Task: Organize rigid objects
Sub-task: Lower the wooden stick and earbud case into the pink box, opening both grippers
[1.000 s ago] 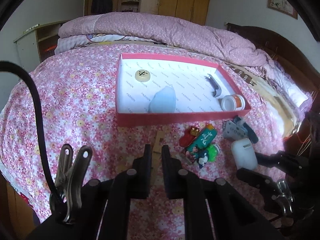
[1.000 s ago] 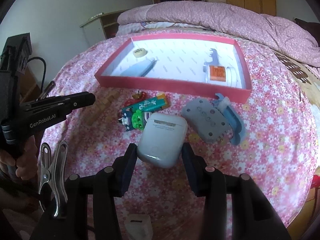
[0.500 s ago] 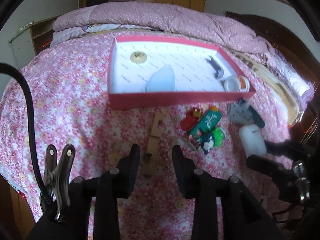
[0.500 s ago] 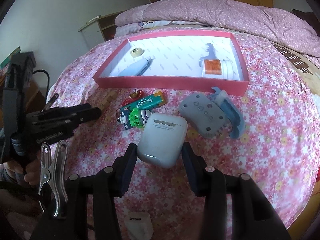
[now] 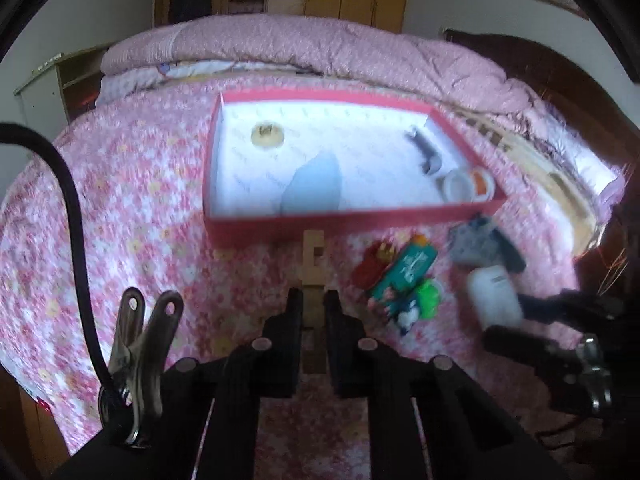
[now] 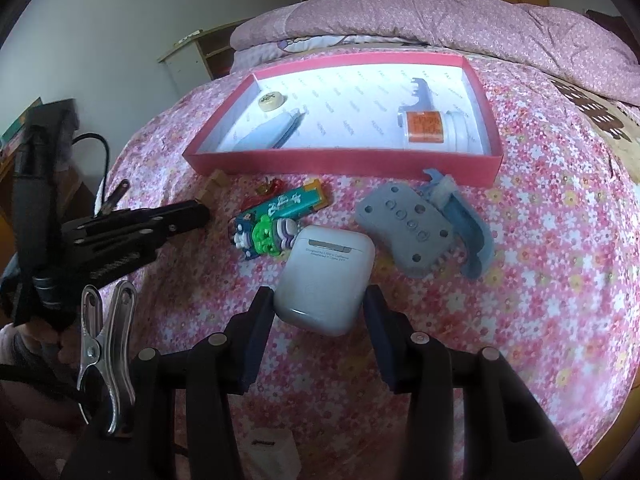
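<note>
Left claw (image 5: 313, 300) clamped on notched pale wooden block (image 5: 313, 256); right claw (image 6: 318, 300) gripping glossy white earbud case (image 6: 326, 276).

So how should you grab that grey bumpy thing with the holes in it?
Grip the grey holed plastic piece across its narrow width, coming from above. It lies flat on the flowery bedspread, so its long edges are the only sides fingers can pinch. Take the near end, probably; the blue curved piece crowds its far side.

One red tray (image 6: 320, 158) holding four items, six more items loose on the bedspread (image 6: 540, 240)
</note>
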`<act>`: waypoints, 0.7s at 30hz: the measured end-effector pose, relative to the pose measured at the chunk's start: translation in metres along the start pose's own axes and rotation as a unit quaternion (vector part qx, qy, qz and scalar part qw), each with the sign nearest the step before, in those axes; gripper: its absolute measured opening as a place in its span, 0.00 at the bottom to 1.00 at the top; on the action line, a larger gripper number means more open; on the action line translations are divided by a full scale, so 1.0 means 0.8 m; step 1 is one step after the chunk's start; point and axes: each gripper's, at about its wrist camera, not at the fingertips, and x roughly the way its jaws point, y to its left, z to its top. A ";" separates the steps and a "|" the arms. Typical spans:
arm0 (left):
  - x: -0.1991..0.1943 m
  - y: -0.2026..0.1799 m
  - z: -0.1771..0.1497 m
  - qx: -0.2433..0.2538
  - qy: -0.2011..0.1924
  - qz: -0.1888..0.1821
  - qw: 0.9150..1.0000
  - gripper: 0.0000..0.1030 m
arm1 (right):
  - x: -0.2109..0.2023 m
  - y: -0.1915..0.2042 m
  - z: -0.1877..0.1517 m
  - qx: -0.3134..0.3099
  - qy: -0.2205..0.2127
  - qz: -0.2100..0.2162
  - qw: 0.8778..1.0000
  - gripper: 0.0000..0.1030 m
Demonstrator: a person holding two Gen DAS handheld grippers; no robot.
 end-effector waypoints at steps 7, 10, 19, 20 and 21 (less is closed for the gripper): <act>-0.017 -0.002 0.044 0.006 -0.035 -0.004 0.999 0.11 | -0.012 0.008 0.032 -0.018 -0.016 0.011 1.000 0.46; -0.009 -0.003 0.061 0.012 -0.039 0.003 0.999 0.11 | -0.013 0.007 0.051 -0.019 -0.021 0.015 0.999 0.46; 0.028 -0.007 0.105 0.019 -0.043 0.000 0.999 0.11 | 0.004 -0.005 0.099 -0.013 -0.031 0.004 0.999 0.46; 0.033 -0.007 0.109 0.018 -0.042 0.001 0.999 0.11 | 0.008 -0.006 0.102 -0.012 -0.031 0.003 0.999 0.46; 0.040 -0.007 0.112 0.017 -0.041 0.003 0.999 0.11 | 0.011 -0.007 0.105 -0.010 -0.030 0.002 0.999 0.46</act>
